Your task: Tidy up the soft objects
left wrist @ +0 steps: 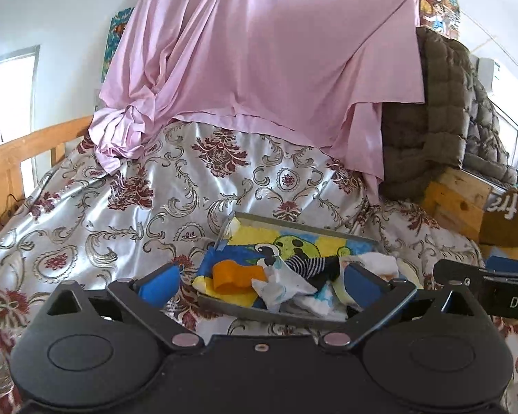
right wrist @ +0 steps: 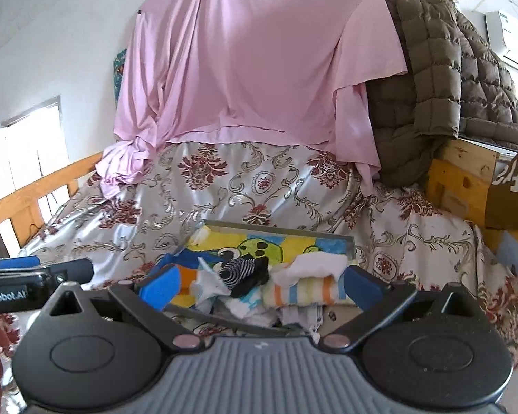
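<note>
**Here, one tray of soft cloths on a satin bedspread**

Here a shallow grey metal tray (left wrist: 295,222) sits on a glossy satin bedspread (left wrist: 127,207) patterned with maroon and grey scrolls. Inside it lie a cartoon-print cloth (left wrist: 293,241), one orange folded piece (left wrist: 233,277), one black-and-white striped sock (right wrist: 241,269), crumpled white cloths (left wrist: 283,288) and one pastel-striped towel (right wrist: 304,291). The left gripper (left wrist: 260,281) and right gripper (right wrist: 259,284), both with blue pads, stand wide open and empty near the tray. Behind hang one smooth pink sheet (left wrist: 266,51) and one quilted olive jacket (right wrist: 431,69).

Both grippers, left (left wrist: 260,284) and right (right wrist: 260,284), gape empty.
</note>
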### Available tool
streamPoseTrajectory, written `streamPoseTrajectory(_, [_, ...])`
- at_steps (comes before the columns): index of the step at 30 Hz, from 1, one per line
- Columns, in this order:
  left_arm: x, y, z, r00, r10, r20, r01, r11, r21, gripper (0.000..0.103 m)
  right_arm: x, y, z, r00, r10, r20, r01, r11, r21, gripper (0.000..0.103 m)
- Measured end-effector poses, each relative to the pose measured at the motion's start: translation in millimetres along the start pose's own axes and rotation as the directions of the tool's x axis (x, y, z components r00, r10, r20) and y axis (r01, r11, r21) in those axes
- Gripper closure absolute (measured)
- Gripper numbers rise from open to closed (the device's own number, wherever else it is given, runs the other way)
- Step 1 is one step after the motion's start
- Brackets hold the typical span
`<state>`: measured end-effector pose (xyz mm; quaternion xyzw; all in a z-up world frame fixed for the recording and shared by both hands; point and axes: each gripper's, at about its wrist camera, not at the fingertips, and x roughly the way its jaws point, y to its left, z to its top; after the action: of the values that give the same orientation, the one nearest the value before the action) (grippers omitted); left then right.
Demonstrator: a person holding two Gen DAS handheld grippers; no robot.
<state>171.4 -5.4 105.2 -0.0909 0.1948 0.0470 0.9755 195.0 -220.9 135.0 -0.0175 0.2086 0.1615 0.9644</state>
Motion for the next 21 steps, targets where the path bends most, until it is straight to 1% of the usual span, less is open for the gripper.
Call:
streamPoseTrajectory(4, [-23.5, -1.8, -6.6, 1.000, -0.004, 0.013, 0.004, 1.000, 0.008, 0.001, -26.9, 6.8, -4.7, 1.000, 0.006, 0.026, -0.006, 1.000, 0.002, 0.000])
streamPoseTrajectory(10, [-51.4, 0.2, -19.6, 1.000, -0.012, 0.020, 0.012, 1.000, -0.001, 0.001, -59.6, 12.9, -13.6, 0.998, -0.021, 0.060, 0.020, 0.999, 0.030, 0.000])
streamPoseTrajectory(15, [-71.9, 6.4, -32.0, 0.999, -0.015, 0.035, 0.015, 1.000, 0.001, 0.001, -77.8, 14.5, -26.3, 0.997, -0.046, 0.065, 0.041, 0.997, 0.072, 0.000])
streamPoseTrajectory(21, [-89.0, 17.7, -48.1, 0.999, -0.016, 0.033, 0.016, 1.000, 0.010, 0.001, -91.3, 22.7, -49.0, 0.996, -0.072, 0.059, 0.063, 0.988, 0.138, 0.000])
